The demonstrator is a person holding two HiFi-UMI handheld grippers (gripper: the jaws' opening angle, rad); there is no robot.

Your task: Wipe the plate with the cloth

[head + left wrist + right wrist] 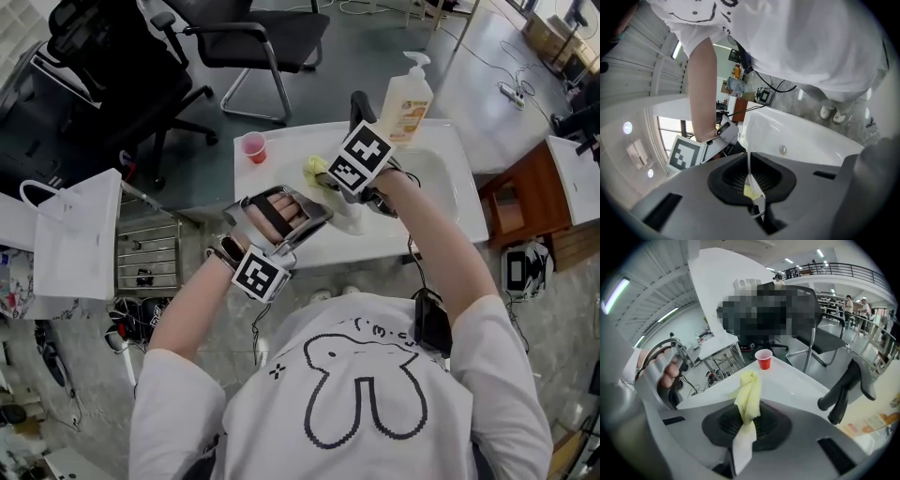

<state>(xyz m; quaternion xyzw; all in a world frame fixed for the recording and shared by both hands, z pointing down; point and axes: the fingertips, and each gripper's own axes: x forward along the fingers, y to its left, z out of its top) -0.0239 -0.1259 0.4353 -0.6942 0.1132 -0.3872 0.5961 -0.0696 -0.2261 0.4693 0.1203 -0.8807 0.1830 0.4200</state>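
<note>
While my right gripper (747,420) pinches the cloth (750,390), my left gripper (752,183) clamps the plate (749,161), visible only edge-on.

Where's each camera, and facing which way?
Head view: on the head, facing steeply down at the white counter; both forearms, left gripper, right gripper show.
Left gripper view: along its fingers, shut on the plate, back at the person's torso.
Right gripper view: along fingers gripping the yellow cloth, toward the red cup; left hand shows.
Head and right share the cup.

My left claw (752,190) hides the plate (749,164) except its edge; my right claw (743,427) swallows the cloth (749,390) at one end.
</note>
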